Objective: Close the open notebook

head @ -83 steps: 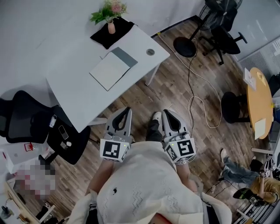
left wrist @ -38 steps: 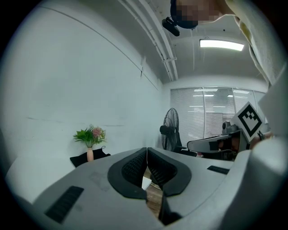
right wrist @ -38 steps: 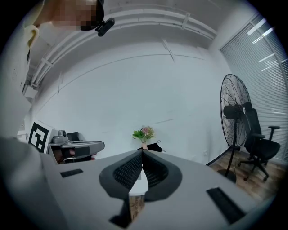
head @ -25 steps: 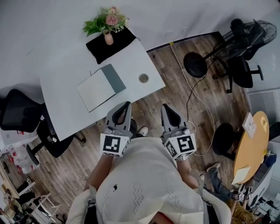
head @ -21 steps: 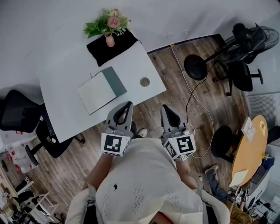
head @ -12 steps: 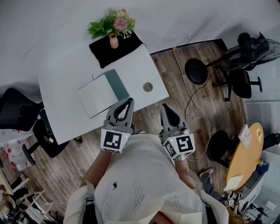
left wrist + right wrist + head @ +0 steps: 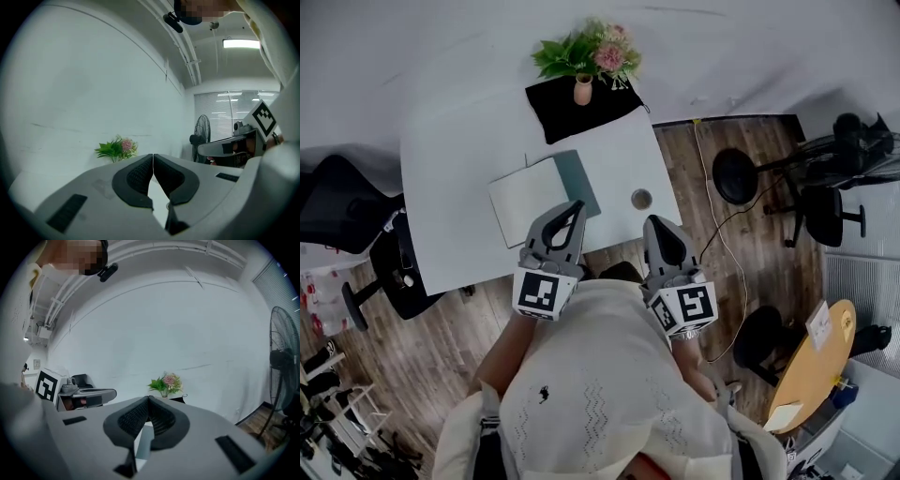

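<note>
**A:** How are my hands standing in the head view?

**B:** You are holding both grippers in front of your body, side by side and a little apart, both pointing to the white table (image 7: 450, 187). The left gripper (image 7: 577, 205) is reaching over the table's near edge. Its tips are overlapping the near edge of the notebook (image 7: 530, 199) in this view. The right gripper (image 7: 654, 221) is pointing at the table edge near a small round hole (image 7: 641, 199).

**A:** And the notebook?

**B:** It is lying open and flat in the middle of the table, with a pale page on the left and a grey-green cover (image 7: 579, 176) on the right. Behind it a small vase with flowers (image 7: 584, 58) is standing on a black cloth (image 7: 598, 111). A black office chair (image 7: 342, 211) is standing at the left of the table.

**A:** What is the left gripper view showing?

**B:** You are keeping it level. Its two grey jaws with dark ribbed pads are meeting at the tips, and nothing is sitting between them. Beyond them the flowers are showing against the white wall, and a standing fan (image 7: 202, 135) at the right.

**A:** And the right gripper view?

**B:** You are tilting it slightly down. Its jaws are also pressed together at the tips and are empty. The flowers are standing straight ahead, and your left gripper is showing at the left.
</note>
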A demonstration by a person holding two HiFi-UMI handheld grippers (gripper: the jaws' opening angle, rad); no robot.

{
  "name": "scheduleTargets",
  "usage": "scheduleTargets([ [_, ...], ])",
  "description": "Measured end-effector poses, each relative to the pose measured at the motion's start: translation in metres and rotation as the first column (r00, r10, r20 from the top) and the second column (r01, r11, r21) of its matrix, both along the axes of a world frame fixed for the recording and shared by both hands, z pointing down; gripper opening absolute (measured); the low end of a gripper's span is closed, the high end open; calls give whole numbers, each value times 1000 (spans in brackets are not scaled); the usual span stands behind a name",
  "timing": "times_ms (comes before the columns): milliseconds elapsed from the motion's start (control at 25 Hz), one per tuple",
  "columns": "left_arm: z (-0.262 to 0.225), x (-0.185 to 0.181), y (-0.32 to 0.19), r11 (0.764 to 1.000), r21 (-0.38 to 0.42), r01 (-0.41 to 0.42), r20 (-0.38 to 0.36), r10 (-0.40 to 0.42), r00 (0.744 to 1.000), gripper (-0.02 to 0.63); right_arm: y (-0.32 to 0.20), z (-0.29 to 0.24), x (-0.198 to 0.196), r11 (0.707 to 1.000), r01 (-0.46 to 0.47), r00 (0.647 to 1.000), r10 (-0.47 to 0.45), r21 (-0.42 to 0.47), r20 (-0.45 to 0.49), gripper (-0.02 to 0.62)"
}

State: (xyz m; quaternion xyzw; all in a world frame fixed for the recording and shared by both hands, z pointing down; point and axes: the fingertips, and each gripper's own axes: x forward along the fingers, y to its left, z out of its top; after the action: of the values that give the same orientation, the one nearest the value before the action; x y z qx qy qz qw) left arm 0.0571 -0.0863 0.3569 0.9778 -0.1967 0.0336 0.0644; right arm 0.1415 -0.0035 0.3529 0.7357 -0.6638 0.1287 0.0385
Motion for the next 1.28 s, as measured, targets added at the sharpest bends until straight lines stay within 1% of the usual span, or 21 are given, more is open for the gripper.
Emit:
scheduleTargets([
  [160,2,-14,-8,999,-1,41,5,-41,999,14,-13,4,-13,998,58,998,-58,-14,8,2],
  [320,10,-26,-17,996,-2,87,30,-87,996,14,-30,8,-21,993,113,994,-113,-22,15,2],
  [440,11,-35,-23,988,-22,152,27,-151,988,14,-42,9,-26,985,169,986,-168,-24,19,2],
  [600,12,-48,-29,968,2,250,47,-249,967,14,-56,13,-31,963,268,963,-267,-34,27,2],
  [840,19,-56,-29,932,-26,361,69,-359,931,12,-74,12,-29,925,379,925,-378,-41,19,2],
  [1000,25,-51,-21,912,-24,410,92,-406,909,14,-78,17,-23,898,436,900,-435,-59,31,2],
  [1160,40,-48,-15,888,-33,459,142,-450,882,14,-81,21,-20,870,488,873,-487,-69,39,2],
  [1280,51,-47,-10,879,-35,476,168,-464,870,14,-81,22,-20,848,524,852,-522,-75,40,2],
])
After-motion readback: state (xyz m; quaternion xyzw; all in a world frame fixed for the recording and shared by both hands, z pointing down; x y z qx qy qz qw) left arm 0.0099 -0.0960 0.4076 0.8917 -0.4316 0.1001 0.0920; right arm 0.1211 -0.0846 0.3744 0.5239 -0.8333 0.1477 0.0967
